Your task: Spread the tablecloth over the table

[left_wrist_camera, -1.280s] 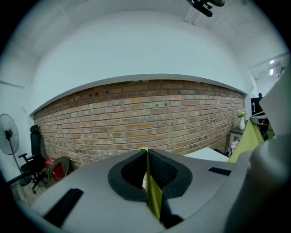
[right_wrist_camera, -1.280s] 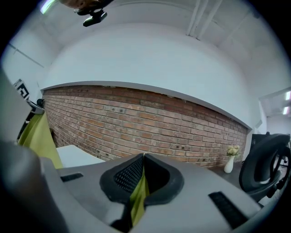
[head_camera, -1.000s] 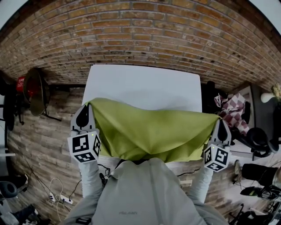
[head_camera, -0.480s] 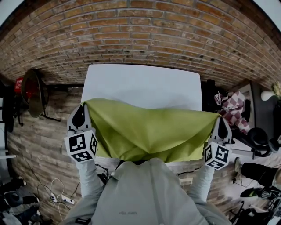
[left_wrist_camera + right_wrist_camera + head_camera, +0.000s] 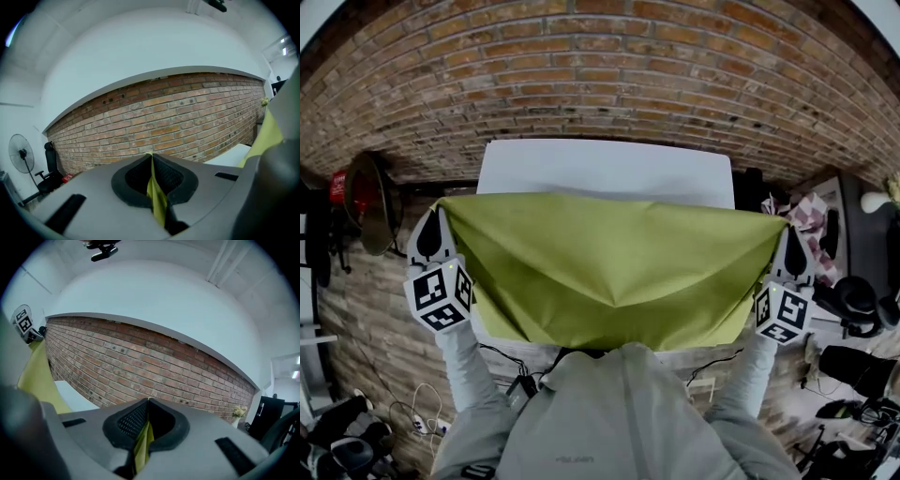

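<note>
The green tablecloth (image 5: pixel 609 272) hangs stretched between the 2 grippers over the near part of the white table (image 5: pixel 605 167) — its far edge is pulled almost straight, and its middle sags in creases toward the person's chest. The left gripper (image 5: pixel 432 225) has its jaws closed tight on 1 corner, with a strip of green pinched between the pads. The right gripper (image 5: pixel 792 242) is clamped the same way on the other corner. Both point toward the brick wall (image 5: pixel 600 75) — the far strip of the tabletop shows uncovered.
</note>
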